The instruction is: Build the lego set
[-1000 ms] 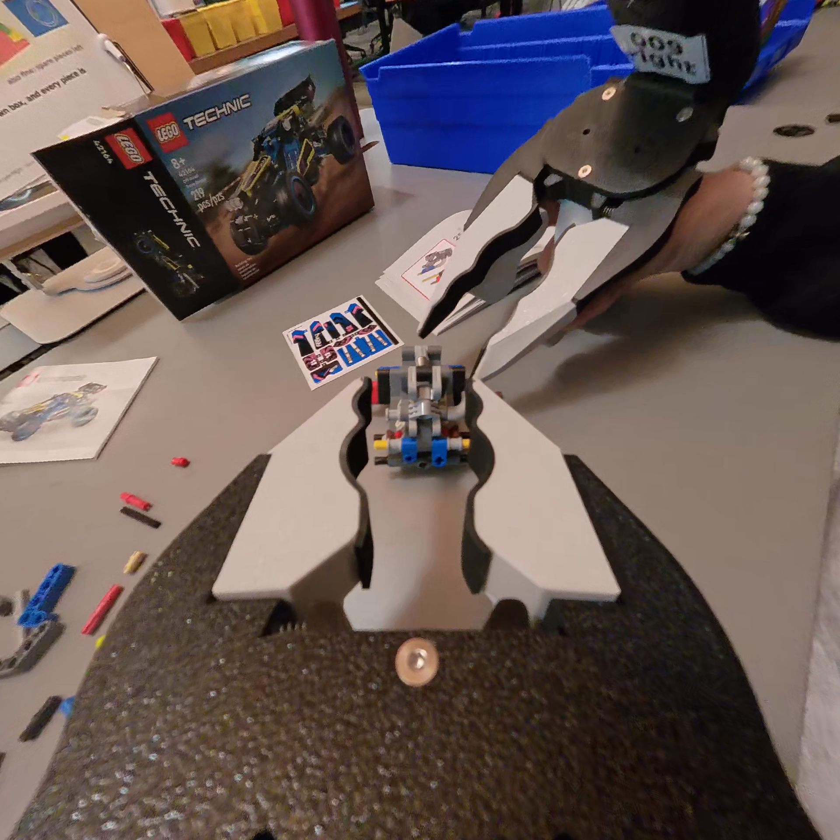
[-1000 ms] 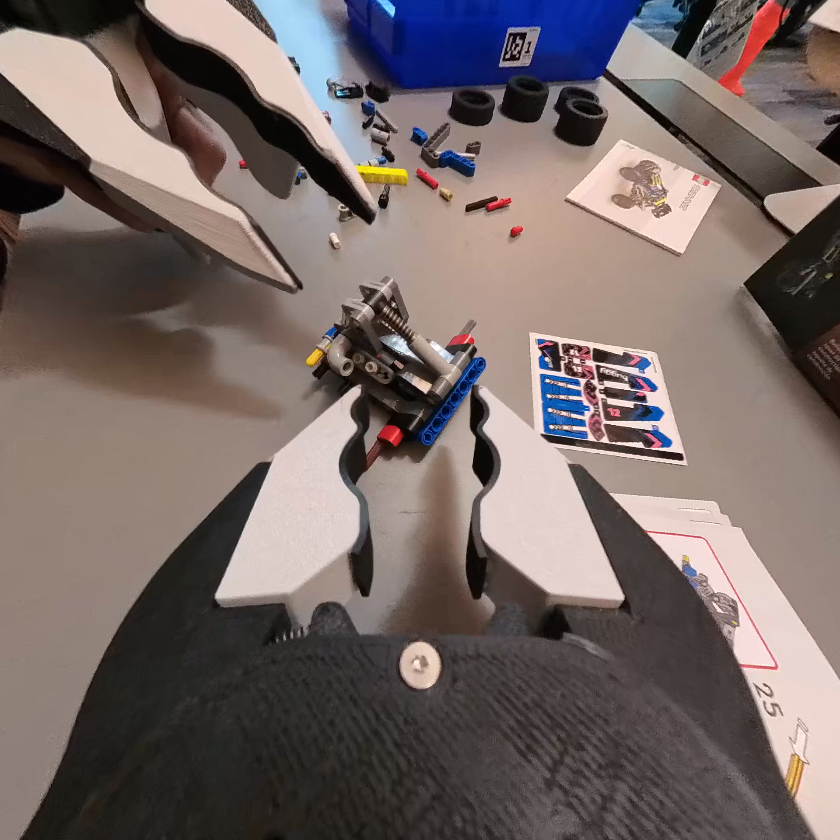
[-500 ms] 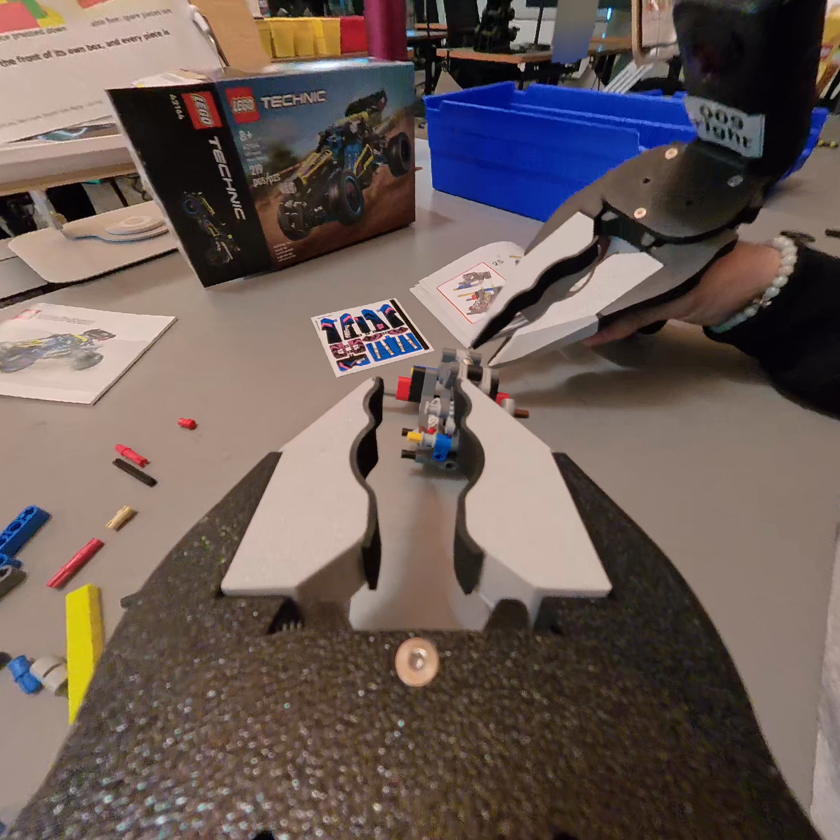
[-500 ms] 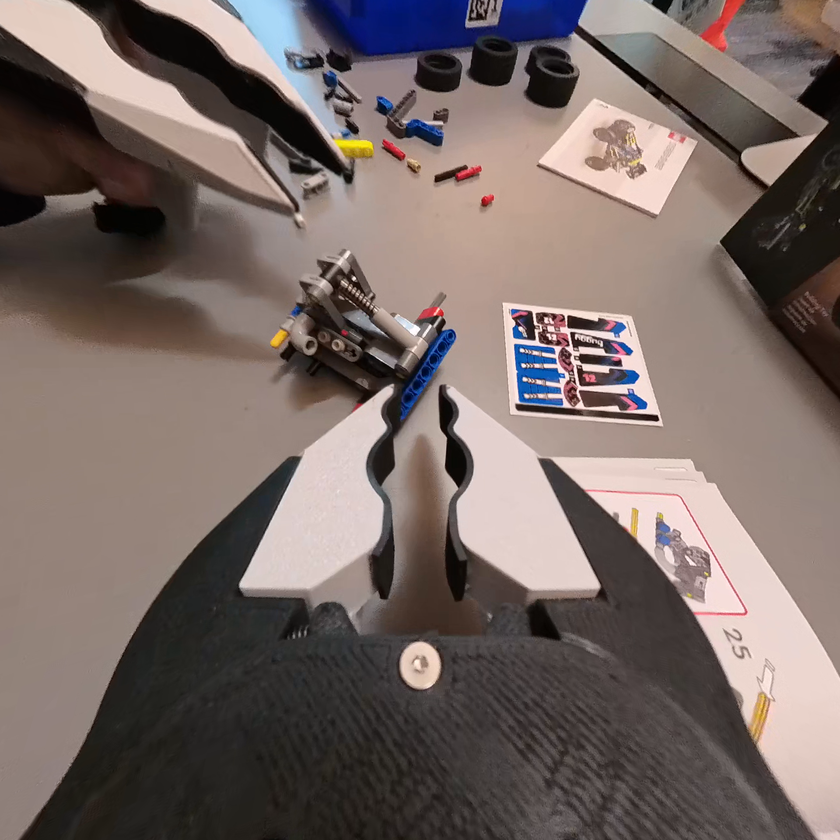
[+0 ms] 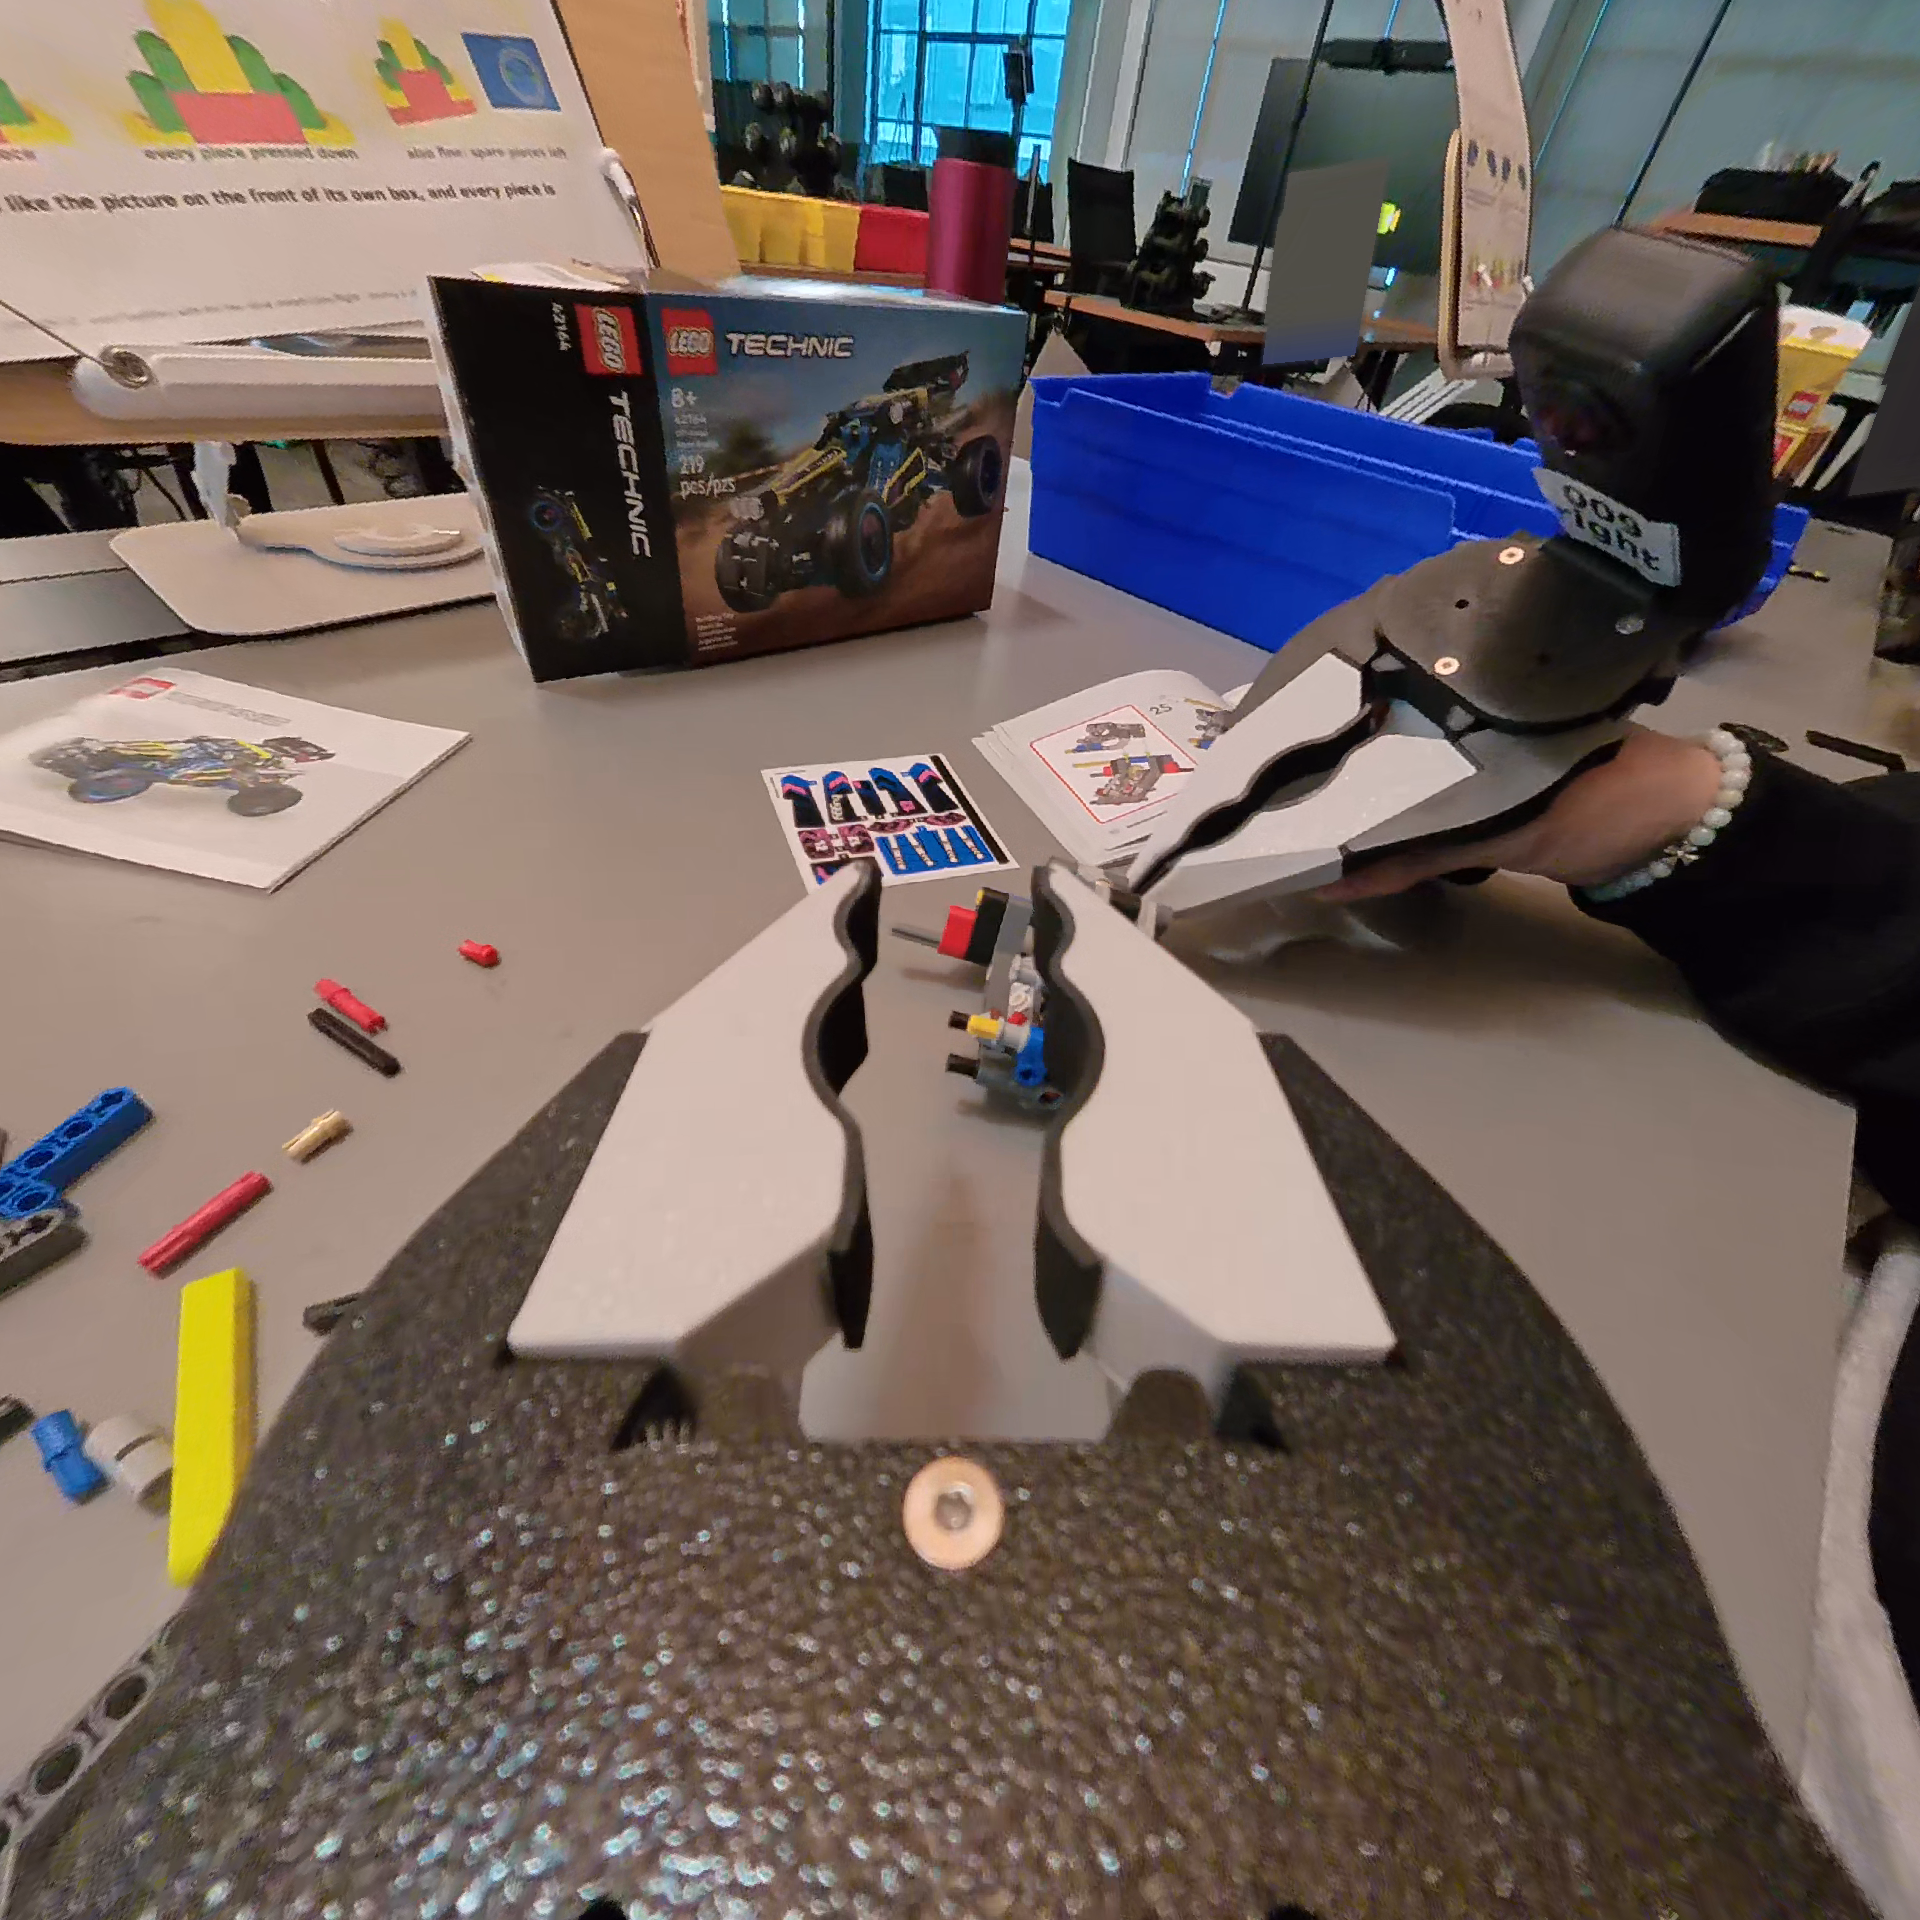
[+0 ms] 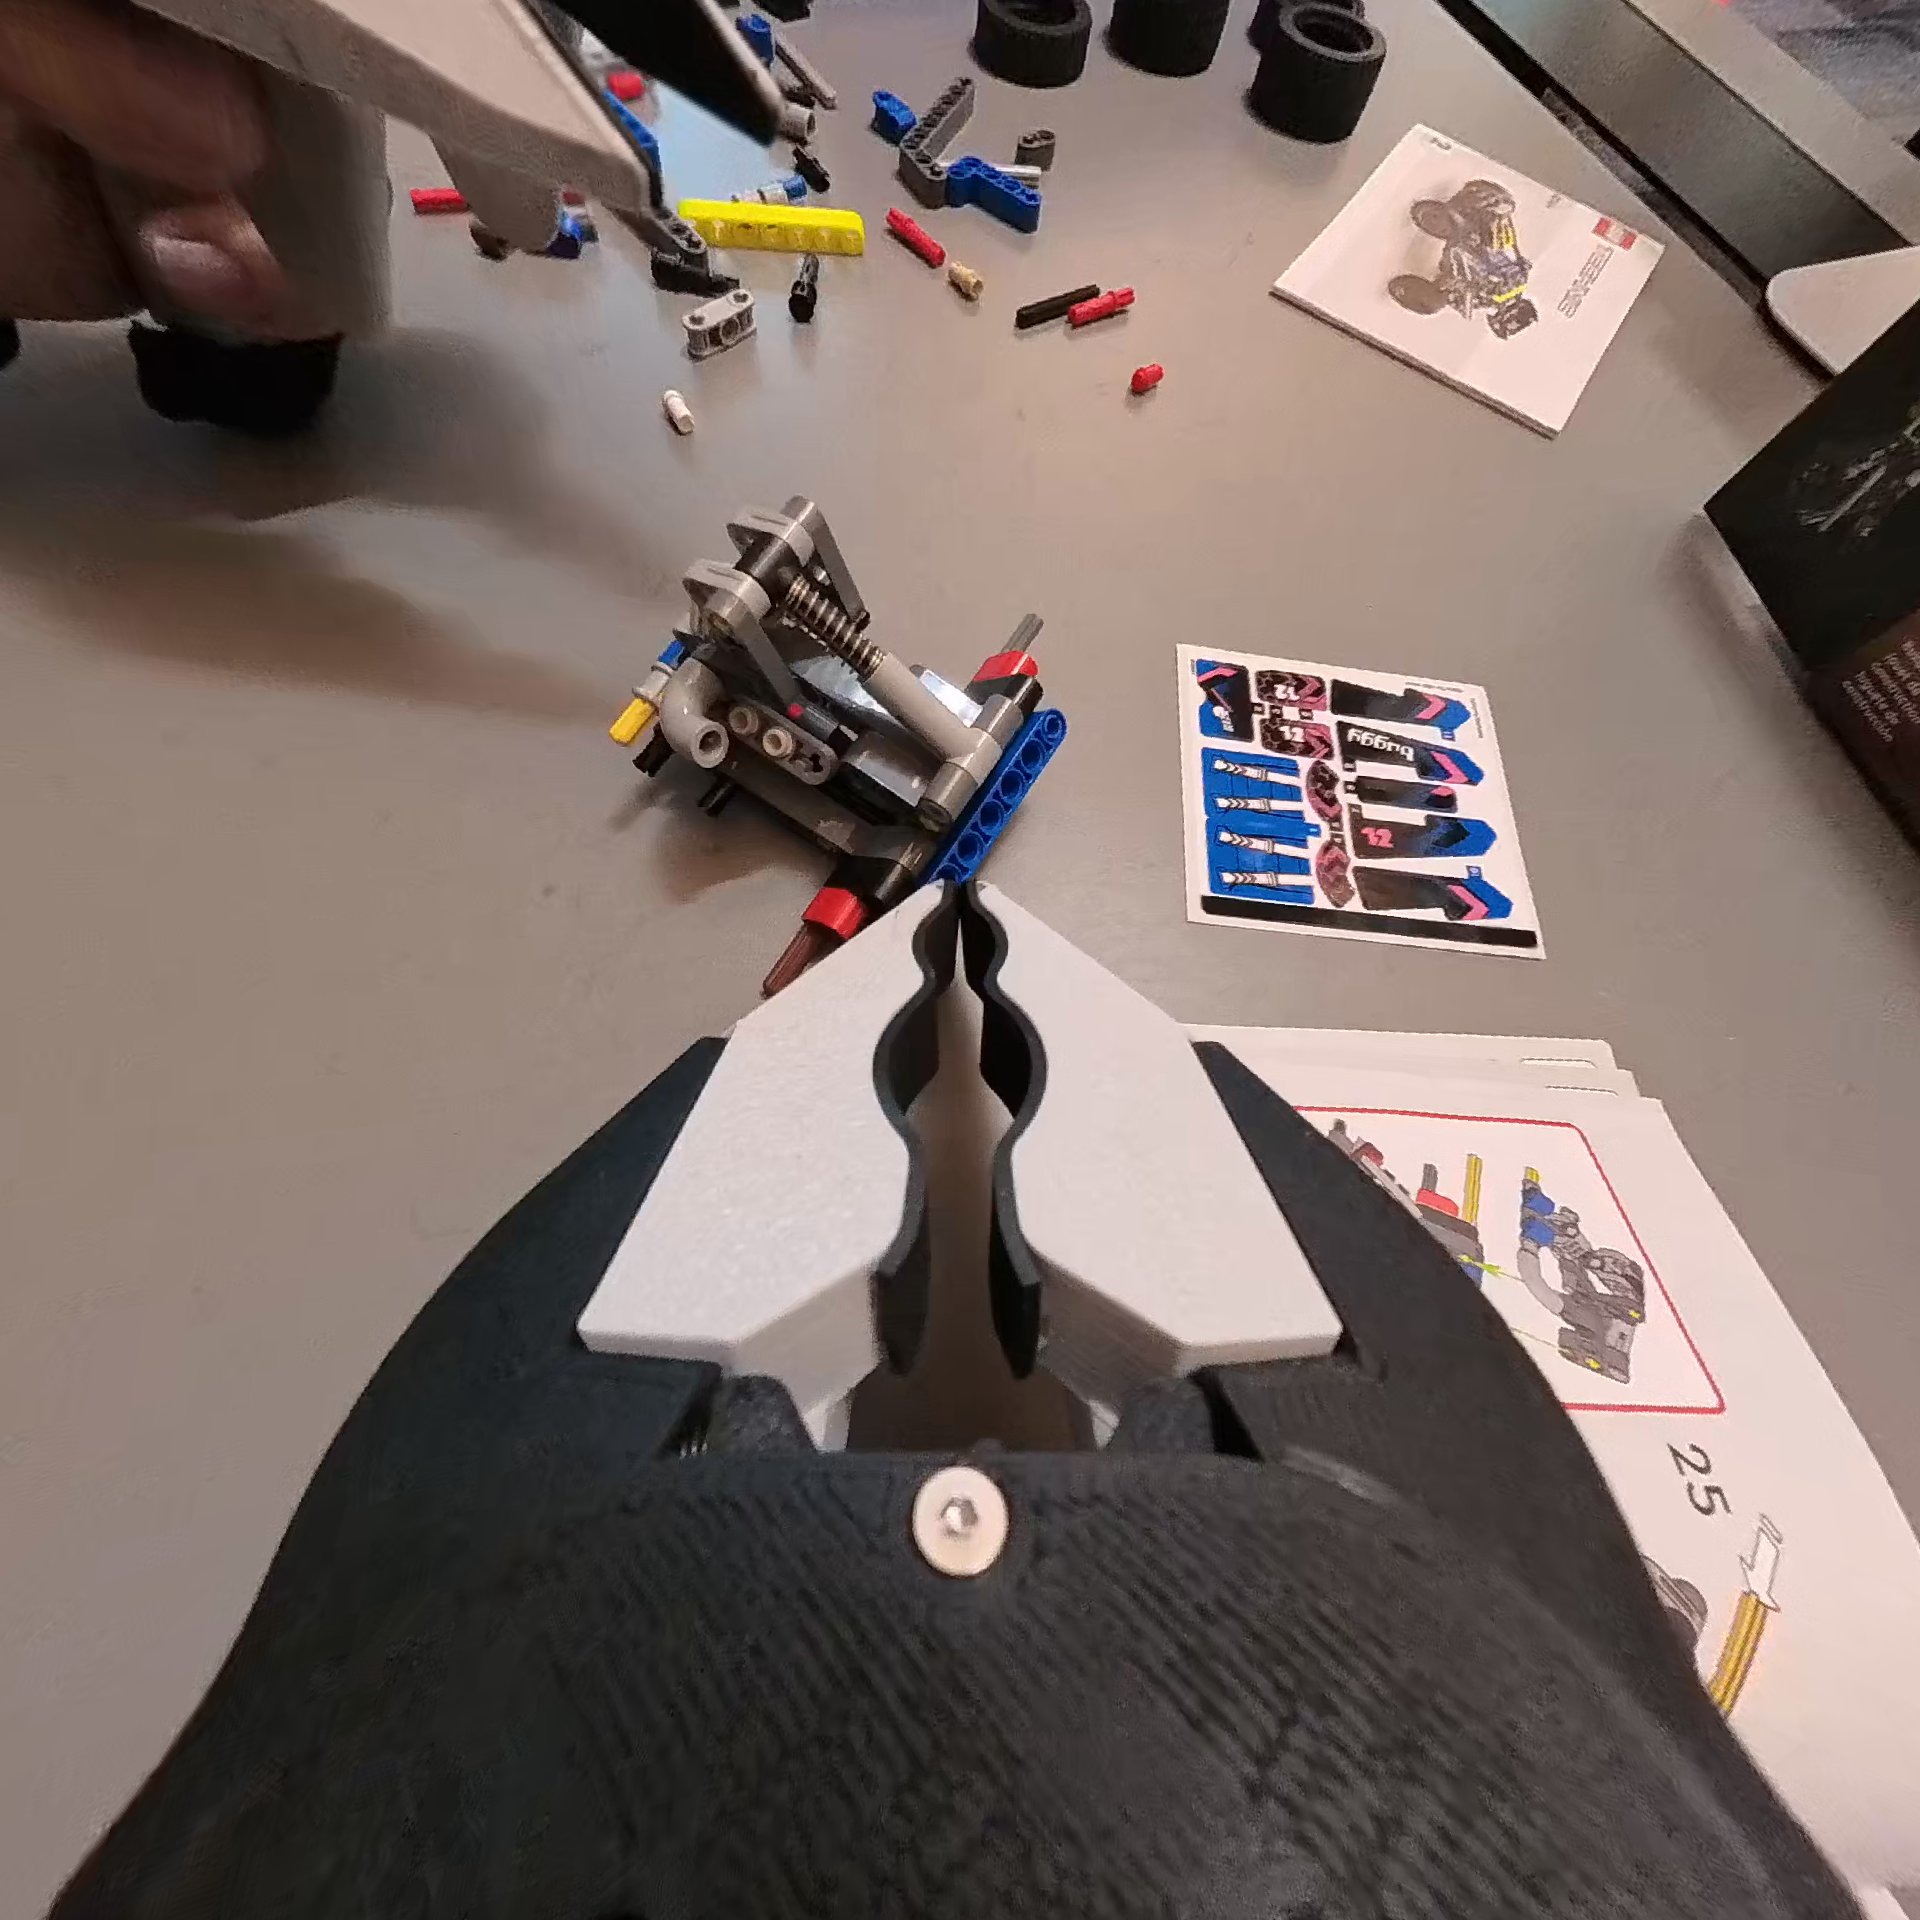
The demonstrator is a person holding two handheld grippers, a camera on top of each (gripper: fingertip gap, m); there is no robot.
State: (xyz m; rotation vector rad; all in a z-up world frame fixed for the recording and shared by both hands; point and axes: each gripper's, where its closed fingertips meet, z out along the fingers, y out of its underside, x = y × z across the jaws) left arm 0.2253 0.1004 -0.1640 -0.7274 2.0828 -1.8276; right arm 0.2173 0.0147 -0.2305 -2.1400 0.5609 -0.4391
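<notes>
The partly built lego assembly [image 6: 821, 717], grey with a spring shock and a blue beam, lies on the grey table. My right gripper [image 6: 958, 891] is shut, and its tips sit right at the near end of the blue beam [image 6: 1003, 800]. It also shows in the left wrist view [image 5: 1138, 883], low on the table against the assembly [image 5: 1003, 1023]. My left gripper [image 5: 956, 888] is open and empty, held back from the assembly, which shows between its fingers. In the right wrist view the left gripper [image 6: 727, 166] hovers over the loose pieces.
The lego box [image 5: 727, 468] and blue bins [image 5: 1247, 499] stand at the back. A sticker sheet [image 6: 1351, 800], an open instruction booklet [image 6: 1558, 1299] and a second booklet [image 6: 1475, 270] lie nearby. Loose pieces, among them a yellow beam [image 6: 774, 223], and black tyres [image 6: 1314, 62] lie scattered. My hands' fingertips stand some 11 centimeters from each other.
My right gripper has closed from open and its tips have come to the end of the blue beam. My left gripper has narrowed, lifted and drawn back from the assembly.
</notes>
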